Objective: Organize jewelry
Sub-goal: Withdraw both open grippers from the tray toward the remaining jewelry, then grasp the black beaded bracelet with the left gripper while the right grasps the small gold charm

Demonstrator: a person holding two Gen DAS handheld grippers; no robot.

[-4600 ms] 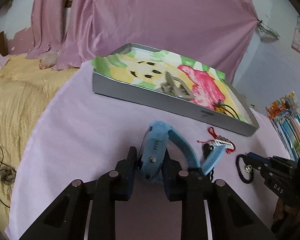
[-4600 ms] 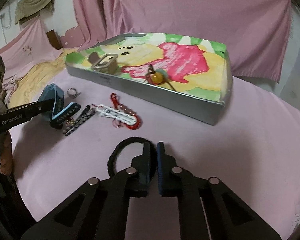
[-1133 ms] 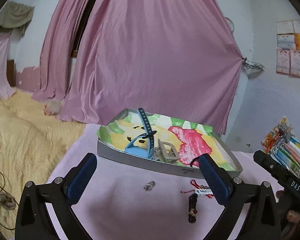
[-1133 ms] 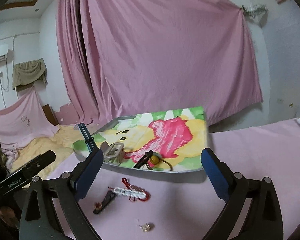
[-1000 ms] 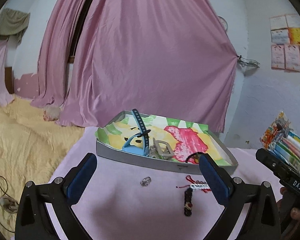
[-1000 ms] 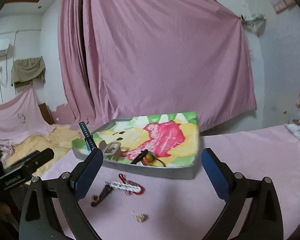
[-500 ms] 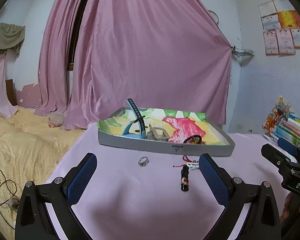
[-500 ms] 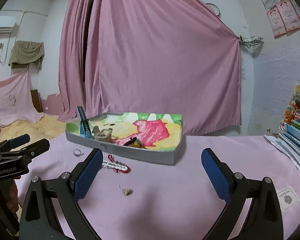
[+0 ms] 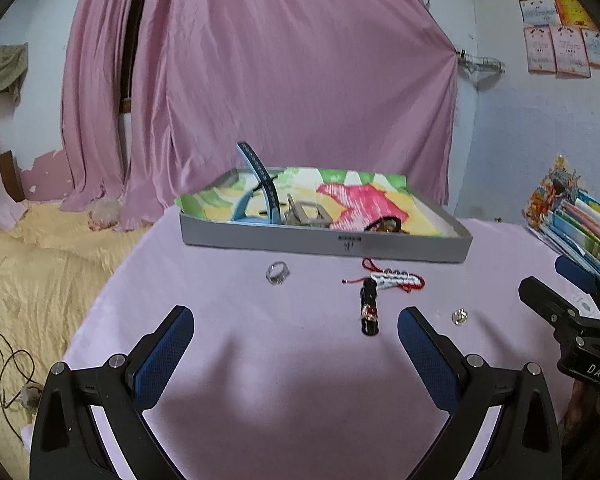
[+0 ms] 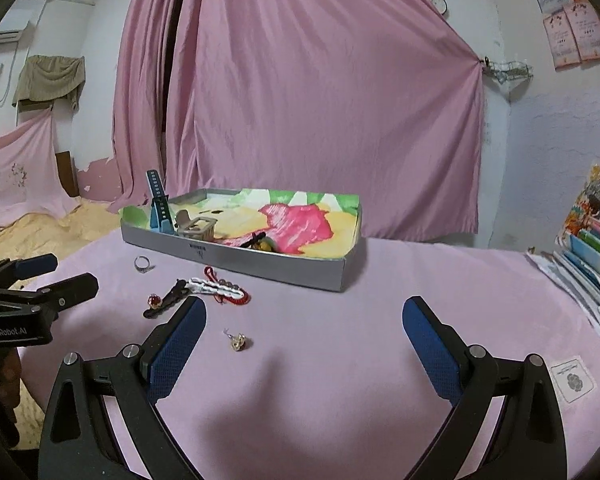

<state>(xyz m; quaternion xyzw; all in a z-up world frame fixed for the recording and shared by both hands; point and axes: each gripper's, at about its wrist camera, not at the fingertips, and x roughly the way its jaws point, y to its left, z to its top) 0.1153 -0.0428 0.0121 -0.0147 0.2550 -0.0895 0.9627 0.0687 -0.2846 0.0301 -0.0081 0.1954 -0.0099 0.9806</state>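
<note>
A grey tray (image 9: 324, 242) (image 10: 236, 258) lined with bright cartoon paper stands on the pink table. Inside it are a blue watch strap (image 9: 260, 180) (image 10: 158, 200) standing up, a grey hair clip (image 9: 306, 216) (image 10: 196, 229) and a dark band with a yellow bead (image 9: 386, 225) (image 10: 258, 243). In front of the tray lie a silver ring (image 9: 278, 273) (image 10: 143, 264), a red-and-white braided bracelet (image 9: 392, 280) (image 10: 220, 289), a black beaded bracelet (image 9: 370, 310) (image 10: 164, 302) and a small earring (image 9: 459, 317) (image 10: 238, 341). My left gripper (image 9: 296, 344) and right gripper (image 10: 304, 336) are both open, held back from the pieces, with nothing between the fingers.
A stack of colourful books (image 9: 580, 224) (image 10: 596, 248) lies at the table's right edge. A small printed card (image 10: 572, 378) rests near the front right. A yellow bedspread (image 9: 32, 272) with a cable lies left of the table. Pink curtains (image 9: 300, 92) hang behind.
Earlier each gripper was shut on a piece: left on the blue watch strap, right on a black band. Both pieces now lie in the tray, and both grippers are open and pulled back.
</note>
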